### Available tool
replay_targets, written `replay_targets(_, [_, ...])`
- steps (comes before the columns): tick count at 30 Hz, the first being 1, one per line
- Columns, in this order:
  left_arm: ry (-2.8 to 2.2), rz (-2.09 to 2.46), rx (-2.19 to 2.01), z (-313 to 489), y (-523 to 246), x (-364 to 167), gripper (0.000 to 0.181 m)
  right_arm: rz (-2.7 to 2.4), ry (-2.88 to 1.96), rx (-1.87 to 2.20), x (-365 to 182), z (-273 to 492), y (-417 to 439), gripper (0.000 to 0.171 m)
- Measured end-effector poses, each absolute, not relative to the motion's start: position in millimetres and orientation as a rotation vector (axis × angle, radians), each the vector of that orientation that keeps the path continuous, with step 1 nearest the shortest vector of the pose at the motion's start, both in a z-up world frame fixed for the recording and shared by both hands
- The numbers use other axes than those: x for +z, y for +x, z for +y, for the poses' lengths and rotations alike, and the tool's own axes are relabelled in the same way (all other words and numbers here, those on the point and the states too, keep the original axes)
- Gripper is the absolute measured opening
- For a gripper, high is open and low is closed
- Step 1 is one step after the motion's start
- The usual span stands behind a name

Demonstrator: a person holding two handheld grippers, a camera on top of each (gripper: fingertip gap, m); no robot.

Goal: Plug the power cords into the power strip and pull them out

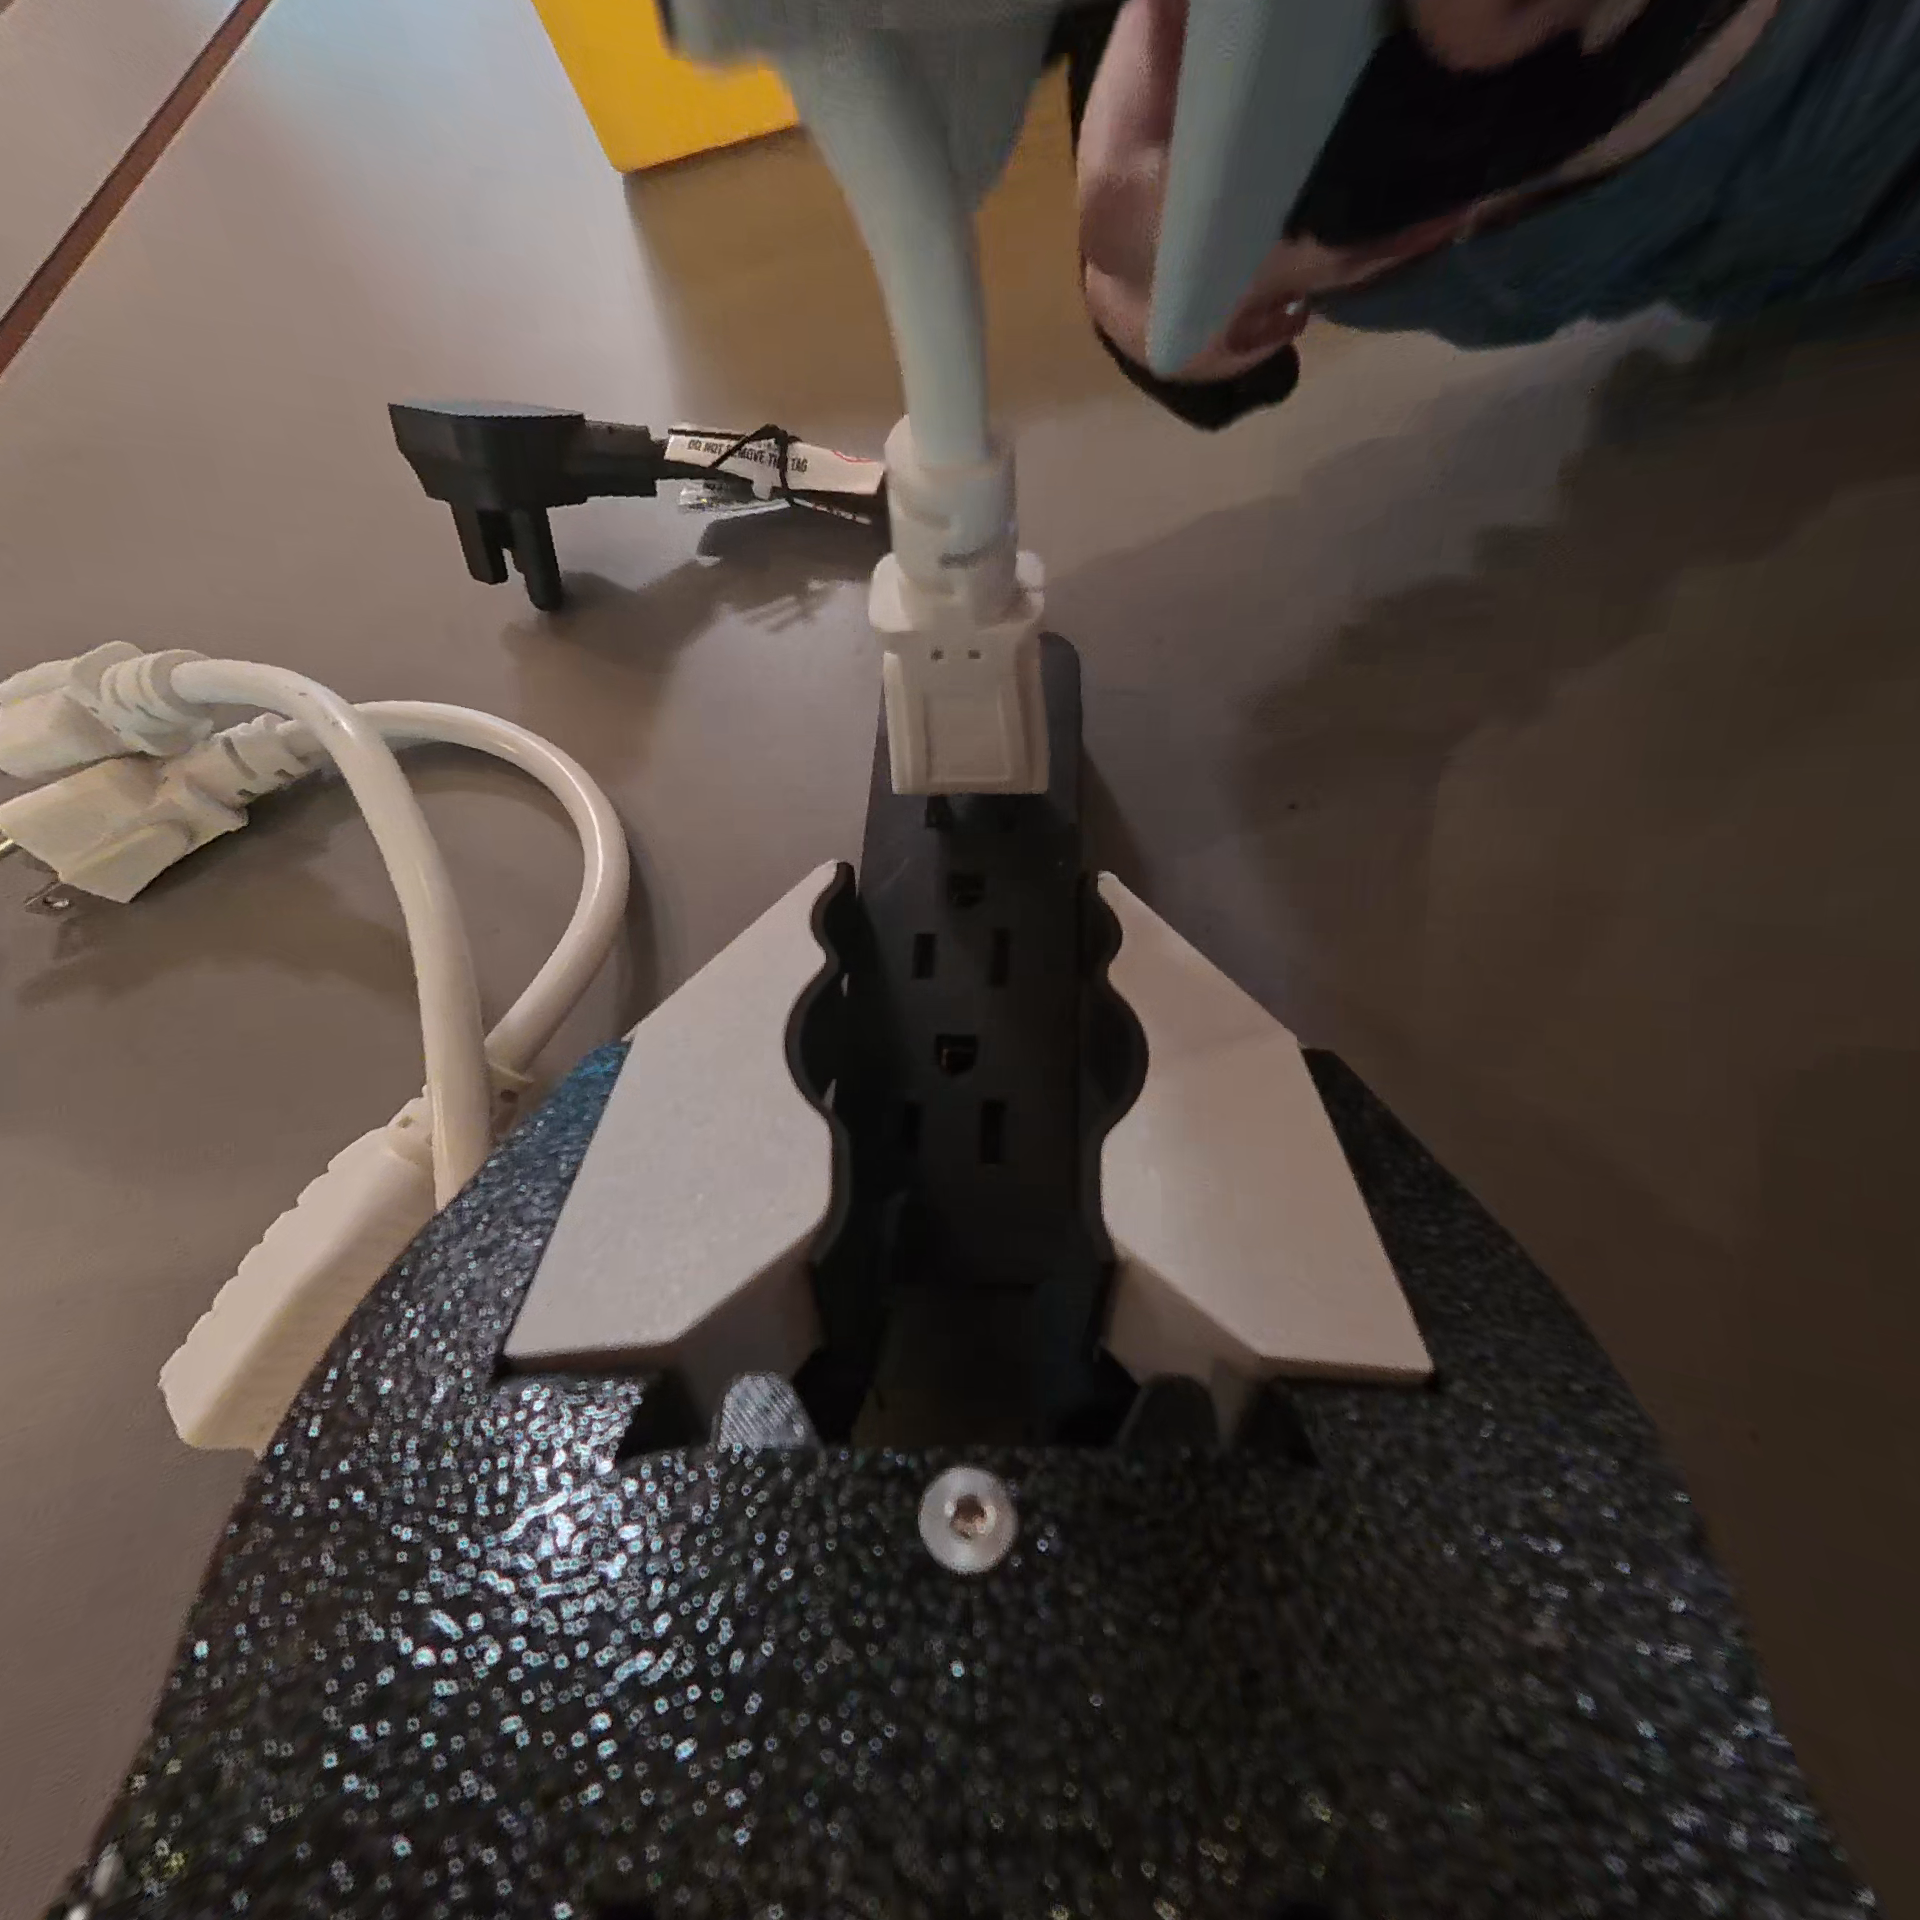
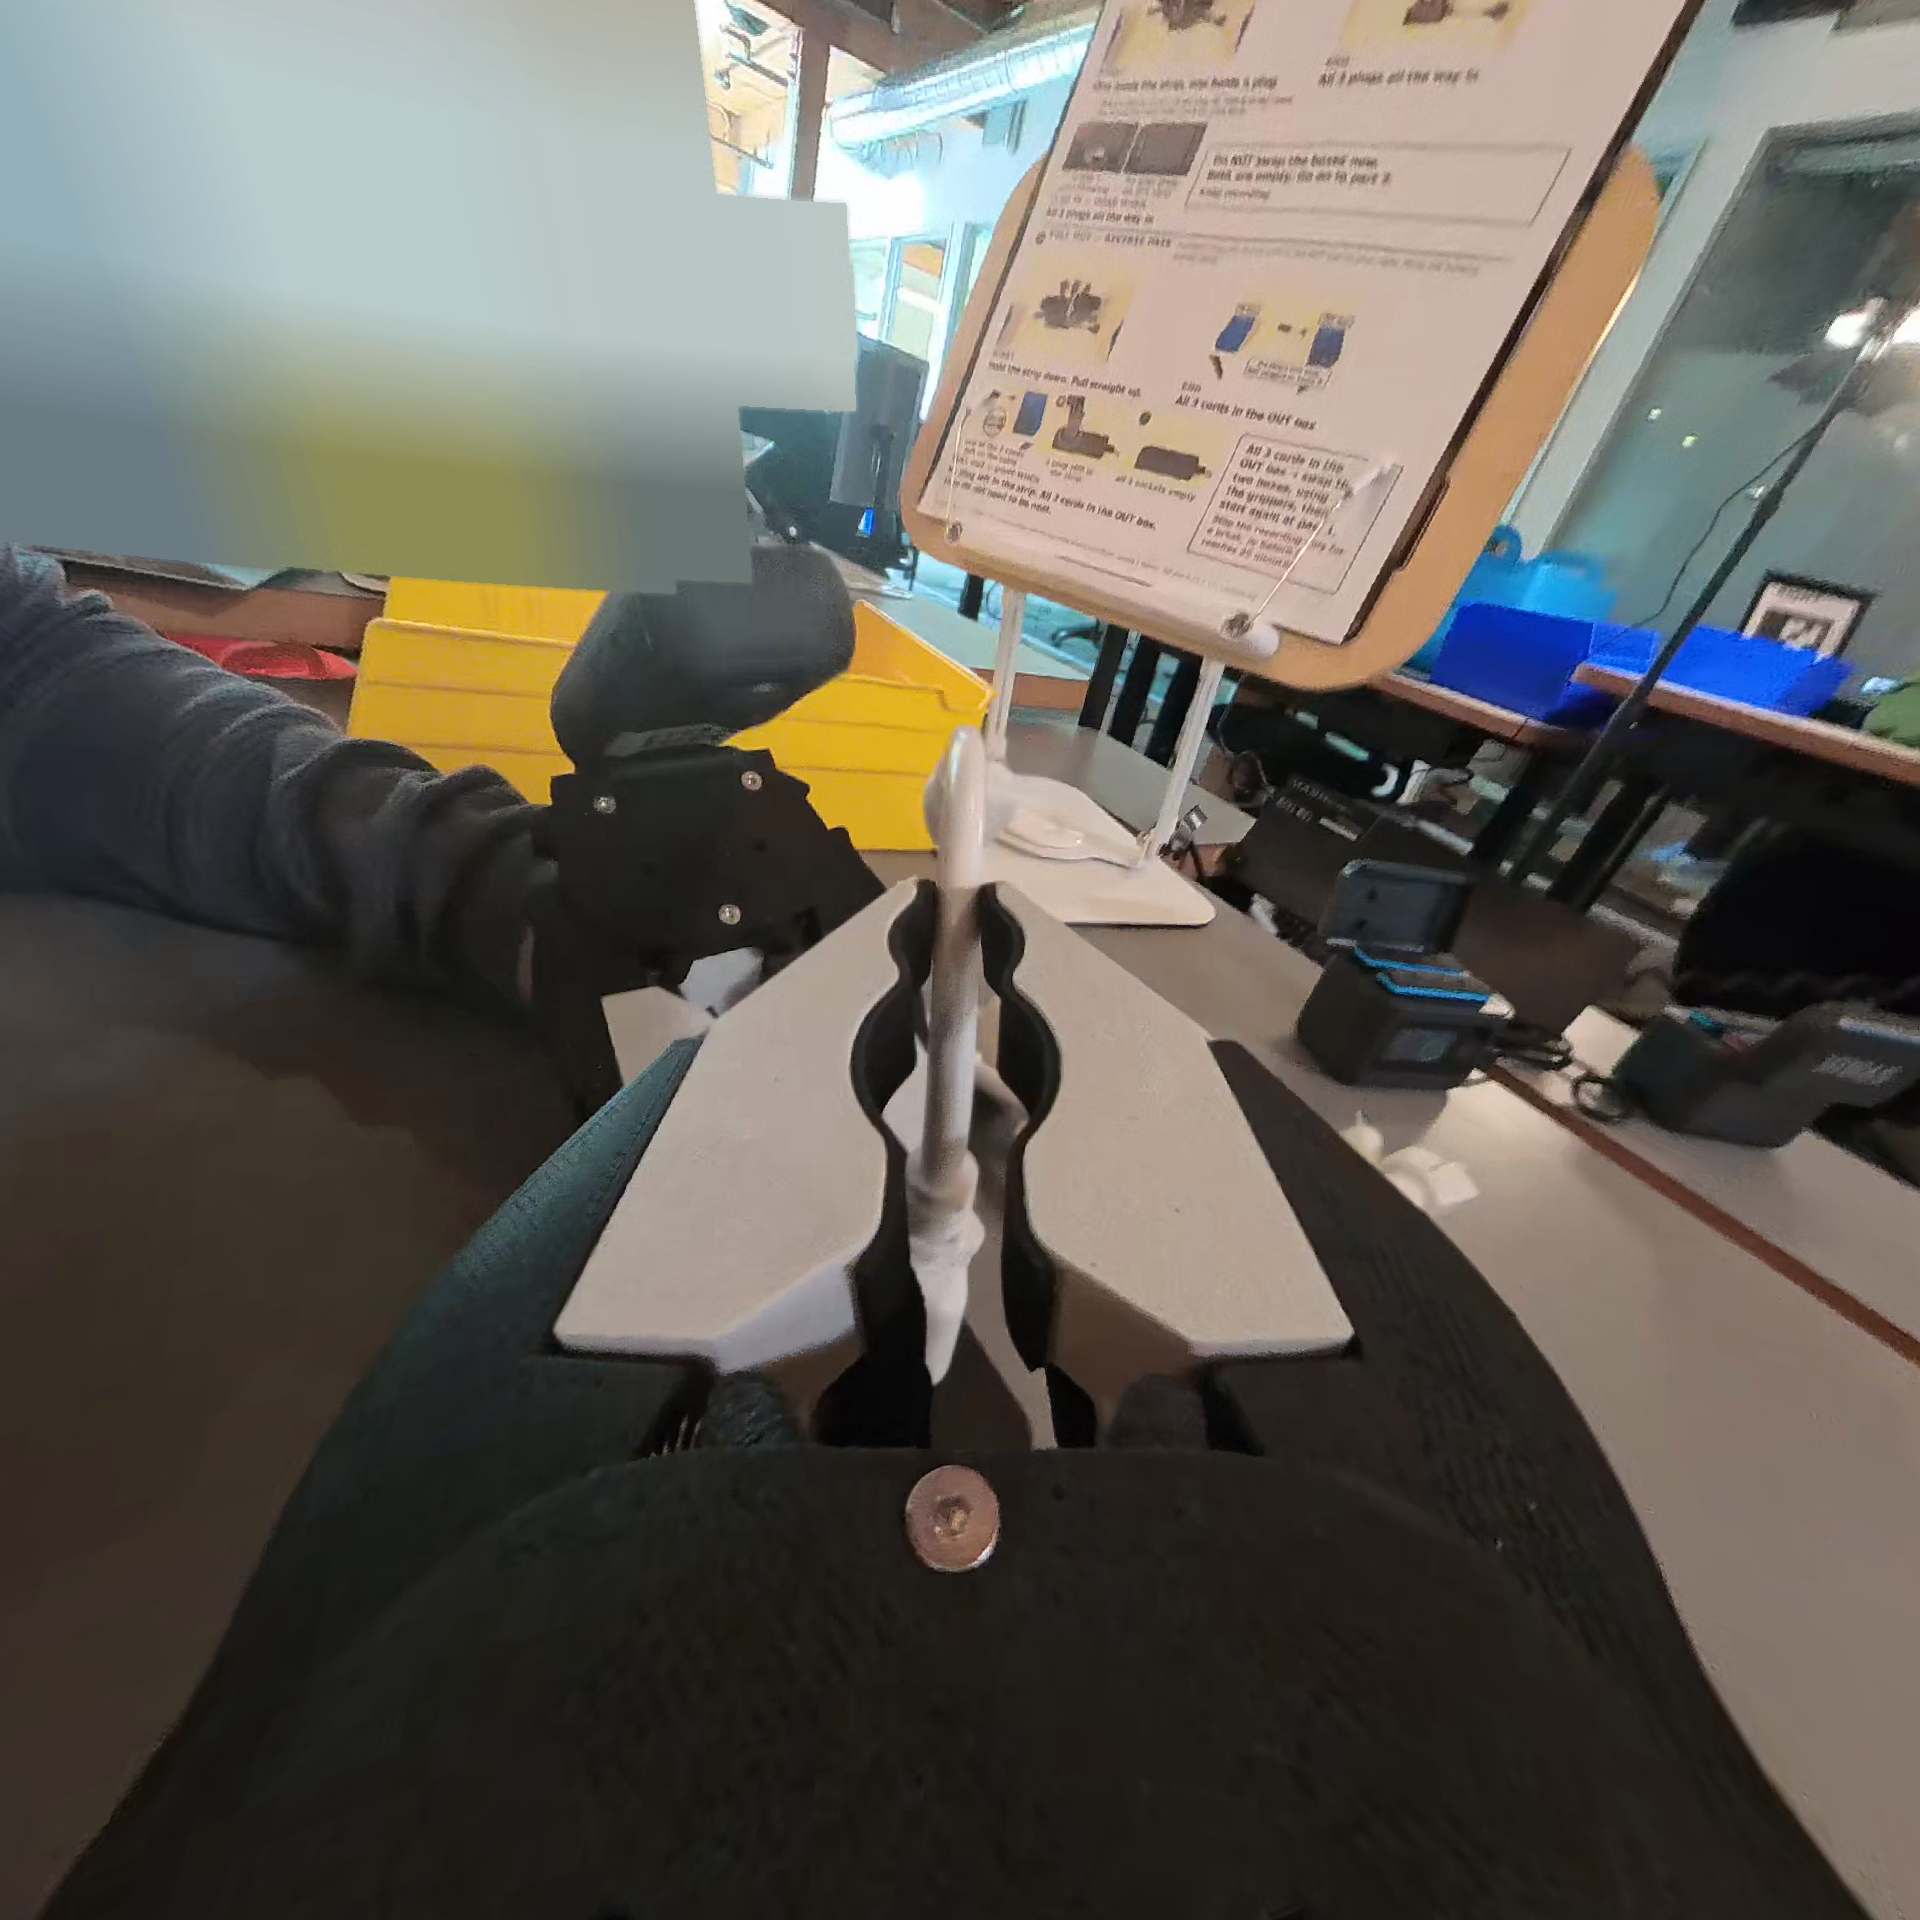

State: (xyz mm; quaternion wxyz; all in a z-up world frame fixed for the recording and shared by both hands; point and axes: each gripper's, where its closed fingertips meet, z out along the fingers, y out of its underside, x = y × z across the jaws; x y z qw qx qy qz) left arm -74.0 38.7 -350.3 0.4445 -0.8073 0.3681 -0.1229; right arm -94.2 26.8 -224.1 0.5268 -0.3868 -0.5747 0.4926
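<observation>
Left wrist view was partly covered at 12 o'clock by a pale blurred patch, so the upper end of the white cord (image 1: pixel 935 343) could not be followed. The black power strip (image 1: pixel 971 1039) was pinched between the fingers of the left gripper (image 1: pixel 971 966); its near end was hidden under the gripper body. A white plug (image 1: pixel 961 717) hung upright just above the far outlet, and it could not be told whether the prongs had entered. Three outlets were counted on the visible face. At 9 o'clock two more white cords (image 1: pixel 457 914) lay looped on the grey table (image 1: pixel 1558 935), with their ends cut off at the edge. At 11 o'clock one black plug (image 1: pixel 488 457) with a paper tag lay.

Right wrist view showed the right gripper (image 2: pixel 956 935) with fingers pressed on the white cord (image 2: pixel 954 1049). At 10 o'clock a yellow bin (image 2: pixel 914 707) was half hidden behind the other gripper.
</observation>
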Motion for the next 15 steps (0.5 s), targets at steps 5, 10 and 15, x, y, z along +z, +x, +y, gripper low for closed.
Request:
replay_targets(5, [-2.005,0.907,-0.312,39,-75,-350,0.042,-1.450,-1.146,1.362,-248,40,-87,0.028])
replay_targets(10, [-2.002,0.910,-0.305,39,-74,-351,0.043,-1.559,-1.342,1.439,-271,41,-91,0.049])
replay_targets(15, [-1.999,0.906,-0.284,40,-75,-351,0.043,-1.477,-1.498,1.132,-285,49,-106,0.047])
